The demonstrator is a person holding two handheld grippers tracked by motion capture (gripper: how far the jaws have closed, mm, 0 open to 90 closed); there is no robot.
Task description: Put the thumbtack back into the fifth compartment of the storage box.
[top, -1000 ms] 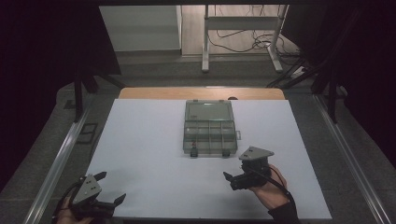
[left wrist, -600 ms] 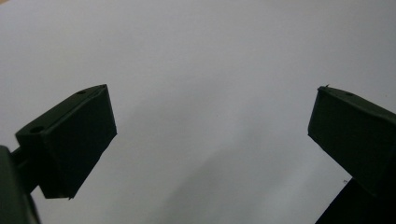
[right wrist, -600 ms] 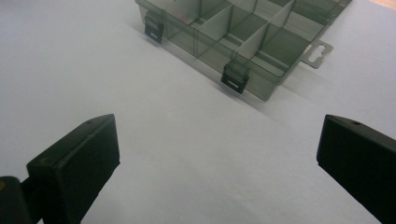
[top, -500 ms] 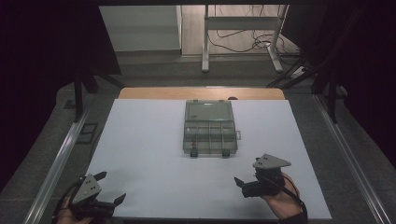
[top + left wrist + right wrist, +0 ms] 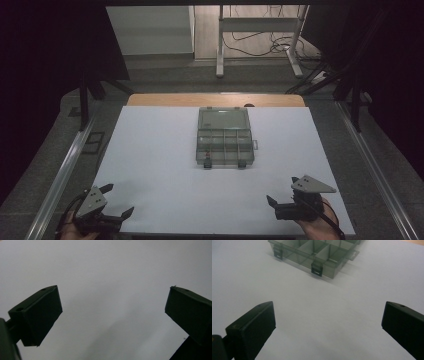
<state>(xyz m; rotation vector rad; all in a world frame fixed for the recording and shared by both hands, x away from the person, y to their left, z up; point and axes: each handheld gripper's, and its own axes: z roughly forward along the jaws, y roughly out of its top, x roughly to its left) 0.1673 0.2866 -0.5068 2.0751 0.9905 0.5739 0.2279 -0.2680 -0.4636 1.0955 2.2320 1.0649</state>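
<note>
The left claw sits at the near left corner of the table, jaws spread wide with nothing between them; in the left gripper view its claw looks down on bare white surface. The right claw rests near the near right edge, held in a hand, jaws likewise wide apart and empty. In the right gripper view the claw faces a clear compartment box well apart from it. That compartment box lies at the middle of the white table, lid open toward the far side, two dark latches on its near wall. A wooden strip edges the table's far side. Beyond lie grey floor, a white stand with cables, and dark surroundings.
</note>
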